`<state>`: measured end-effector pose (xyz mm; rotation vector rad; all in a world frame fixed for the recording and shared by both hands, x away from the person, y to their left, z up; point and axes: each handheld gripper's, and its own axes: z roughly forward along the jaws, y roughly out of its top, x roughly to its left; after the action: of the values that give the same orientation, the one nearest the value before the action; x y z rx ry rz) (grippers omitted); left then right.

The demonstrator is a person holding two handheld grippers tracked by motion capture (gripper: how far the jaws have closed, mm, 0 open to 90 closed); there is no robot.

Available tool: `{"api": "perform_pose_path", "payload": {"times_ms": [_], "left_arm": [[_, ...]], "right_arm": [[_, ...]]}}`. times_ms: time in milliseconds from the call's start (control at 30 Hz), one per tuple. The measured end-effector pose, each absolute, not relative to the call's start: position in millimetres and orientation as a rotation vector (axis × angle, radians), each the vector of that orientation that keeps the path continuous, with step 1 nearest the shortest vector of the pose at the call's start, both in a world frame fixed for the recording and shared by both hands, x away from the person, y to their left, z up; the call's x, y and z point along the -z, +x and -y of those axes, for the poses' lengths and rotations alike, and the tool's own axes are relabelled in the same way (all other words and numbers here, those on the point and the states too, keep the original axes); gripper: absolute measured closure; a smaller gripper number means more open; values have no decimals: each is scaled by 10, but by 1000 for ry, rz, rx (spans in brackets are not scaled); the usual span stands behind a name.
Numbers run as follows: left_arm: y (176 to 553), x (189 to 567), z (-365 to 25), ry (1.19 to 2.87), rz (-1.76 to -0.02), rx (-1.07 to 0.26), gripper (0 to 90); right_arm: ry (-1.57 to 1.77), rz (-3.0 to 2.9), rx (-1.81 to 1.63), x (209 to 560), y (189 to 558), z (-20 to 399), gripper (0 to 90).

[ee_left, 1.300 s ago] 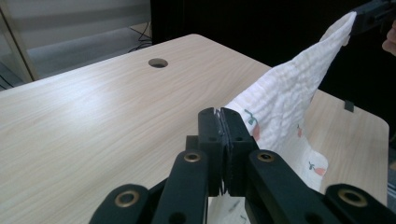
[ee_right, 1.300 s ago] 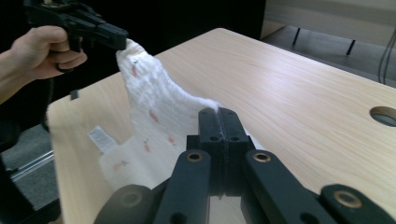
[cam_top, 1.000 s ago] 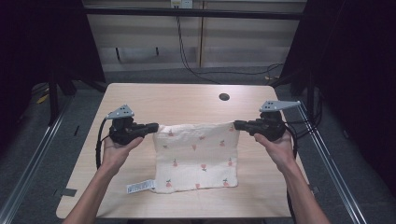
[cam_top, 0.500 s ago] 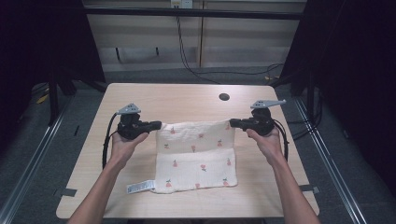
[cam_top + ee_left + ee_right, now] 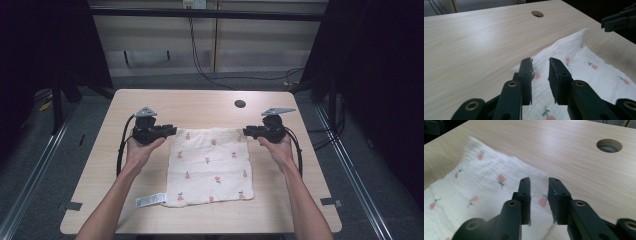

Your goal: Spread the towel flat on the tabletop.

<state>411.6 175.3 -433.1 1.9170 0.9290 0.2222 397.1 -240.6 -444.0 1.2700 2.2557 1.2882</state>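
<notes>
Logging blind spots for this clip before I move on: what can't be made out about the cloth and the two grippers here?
- Cloth: print on its white label is too small to read in the high view.
- Left gripper: whether its jaws touch the cloth's corner beneath them; the jaws themselves cover it.
- Right gripper: the same, and the cloth's far edge is blurred in the right gripper view.

The cloth [image 5: 210,167] lay flat mid-table [image 5: 100,165], no barrier to a pass above it. Bare wood stretched clear behind it up to a round hole [image 5: 240,104] near the far edge, and along both side margins.
</notes>
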Motion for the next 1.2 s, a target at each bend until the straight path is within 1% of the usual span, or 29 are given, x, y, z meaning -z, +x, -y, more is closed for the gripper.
{"api": "perform_pose_path", "payload": {"times_ms": [33,67,167,300,333,367,433,467,500,567,667,800,833,867,967,1100,1200], "left_arm": [[4110,4336,-1770,1921,-927,-220,708],[4110,4336,-1770,1921,-927,-220,703],[4069,4357,-1824,1928,-924,-221,690],[3937,4417,-1870,1946,-898,-195,665],[3937,4417,-1870,1946,-898,-195,664],[3838,4476,-1880,1968,-882,-168,657],[3730,4544,-1919,1978,-870,-118,659],[3730,4544,-1919,1978,-870,-118,672],[3659,4571,-1928,2015,-883,-125,692],[3588,4565,-1947,2045,-879,-134,709],[3459,4552,-1969,2084,-834,-138,700],[3362,4597,-1967,2089,-805,-108,605],[3313,4652,-1944,2096,-807,-95,594],[3299,4672,-1937,2098,-811,-93,586],[3283,4733,-1897,2120,-851,-77,521],[3293,4782,-1870,2134,-879,-60,475],[3295,4799,-1853,2137,-872,-73,468]], "right_arm": [[1276,-2249,-1283,4433,3968,2413,687],[1276,-2249,-1283,4433,3968,2413,687],[1275,-2227,-1276,4398,3947,2446,640],[1254,-2265,-1274,4383,3822,2437,583],[1254,-2265,-1274,4383,3822,2437,583],[1227,-2309,-1258,4458,3713,2395,579],[1222,-2349,-1240,4552,3607,2365,578],[1211,-2371,-1225,4595,3557,2355,580],[1212,-2385,-1210,4630,3507,2345,605],[1192,-2412,-1177,4684,3407,2325,607],[1182,-2422,-1169,4716,3276,2327,591],[1165,-2433,-1158,4733,3167,2311,589],[1127,-2471,-1093,4764,3113,2258,578],[1128,-2470,-1076,4765,3092,2252,578],[1141,-2471,-1091,4793,3067,2254,561],[1175,-2484,-1032,4918,3106,2274,551],[1161,-2487,-995,4942,3110,2265,549]]}}
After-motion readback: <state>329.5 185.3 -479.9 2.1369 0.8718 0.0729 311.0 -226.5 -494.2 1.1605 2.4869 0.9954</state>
